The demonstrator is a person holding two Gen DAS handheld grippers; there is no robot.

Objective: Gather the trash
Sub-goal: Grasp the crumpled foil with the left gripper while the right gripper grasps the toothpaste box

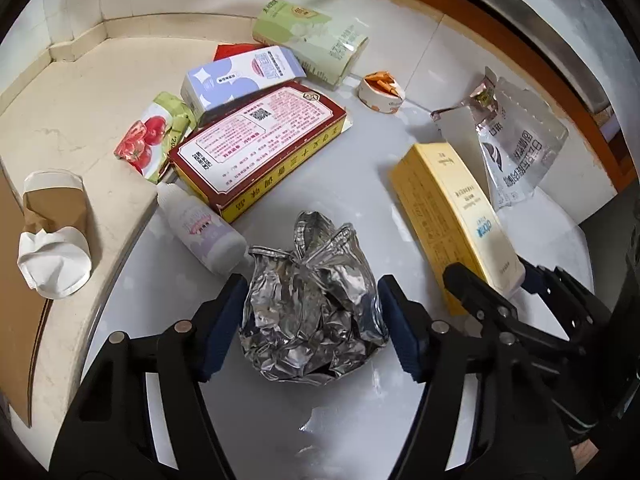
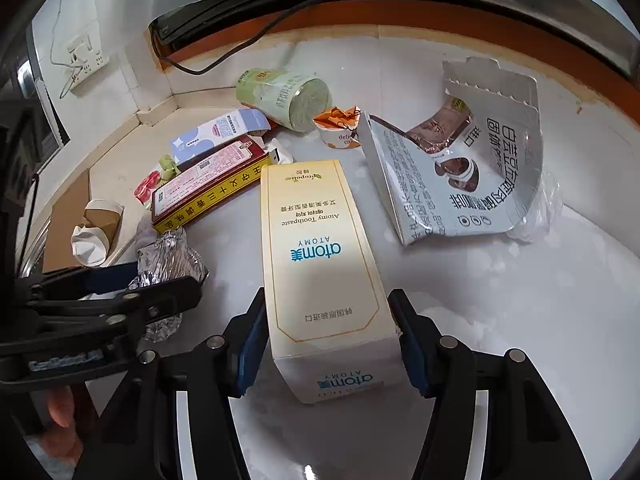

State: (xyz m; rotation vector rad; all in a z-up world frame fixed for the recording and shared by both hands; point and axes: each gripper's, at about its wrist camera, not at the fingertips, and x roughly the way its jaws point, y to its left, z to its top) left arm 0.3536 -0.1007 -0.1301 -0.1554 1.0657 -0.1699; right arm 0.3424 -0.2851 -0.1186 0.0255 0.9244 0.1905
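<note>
A crumpled silver foil bag (image 1: pixel 316 328) lies on the white countertop (image 1: pixel 340 412). My left gripper (image 1: pixel 311 286) straddles it, and both blue pads touch its sides. A long cream-yellow toothpaste box (image 2: pixel 316 248) lies lengthwise to the right of the foil. My right gripper (image 2: pixel 328 302) has a pad against each long side of the box at its near end. In the right wrist view the left gripper (image 2: pixel 160 280) shows at the left edge with the foil bag (image 2: pixel 168 252) between its fingers. Both items rest on the surface.
Behind lie a dark red box (image 1: pixel 260 144), a lilac carton (image 1: pixel 240 76), a green cup (image 1: pixel 312 40), a tomato wrapper (image 1: pixel 152 136), a small white bottle (image 1: pixel 204 232), an orange-filled paper cup (image 1: pixel 380 92) and a torn grey pouch (image 2: pixel 460 168). A crushed brown cup (image 1: pixel 56 232) sits left. A black cable (image 2: pixel 240 52) trails behind.
</note>
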